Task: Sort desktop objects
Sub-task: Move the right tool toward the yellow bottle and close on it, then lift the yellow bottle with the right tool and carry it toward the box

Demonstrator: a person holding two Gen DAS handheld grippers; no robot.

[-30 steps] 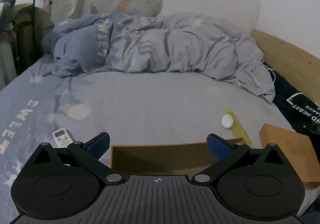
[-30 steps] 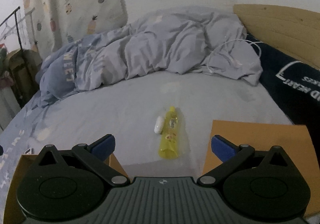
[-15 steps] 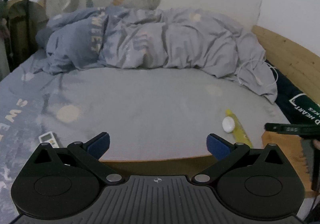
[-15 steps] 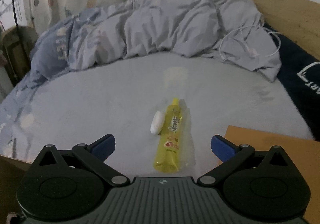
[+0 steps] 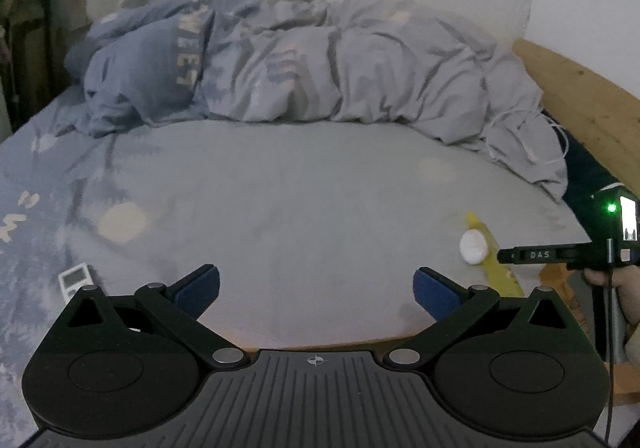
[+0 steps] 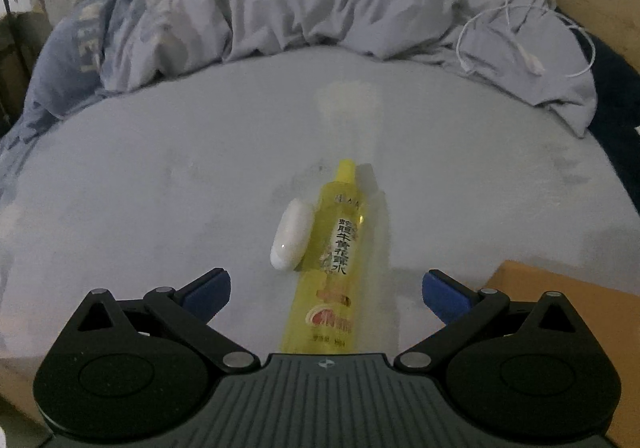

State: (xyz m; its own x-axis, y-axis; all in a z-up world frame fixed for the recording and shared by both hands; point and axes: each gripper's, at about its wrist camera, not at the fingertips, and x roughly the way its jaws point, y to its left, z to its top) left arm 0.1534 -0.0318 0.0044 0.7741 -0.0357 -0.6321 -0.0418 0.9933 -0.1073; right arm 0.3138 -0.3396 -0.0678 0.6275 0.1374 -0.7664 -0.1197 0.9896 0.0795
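Since the bed sheet [image 6: 160,176] is soft and yields, the right gripper [image 6: 326,286] should, I judge, straddle the lying yellow bottle [image 6: 334,268] squarely and avoid nudging the white case [image 6: 291,234] touching its left side. Both its jaws and the left gripper's [image 5: 316,286] are spread wide, holding and touching nothing.

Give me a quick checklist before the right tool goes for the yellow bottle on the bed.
1. Right tool open: ok.
2. Yellow bottle lined up between its fingers: ok.
3. Bottle clear of neighbours: not ok, the white case lies against it.
4. Left tool open and empty: ok.
5. Cardboard box within reach at right: ok.
6. Box interior free: cannot tell.
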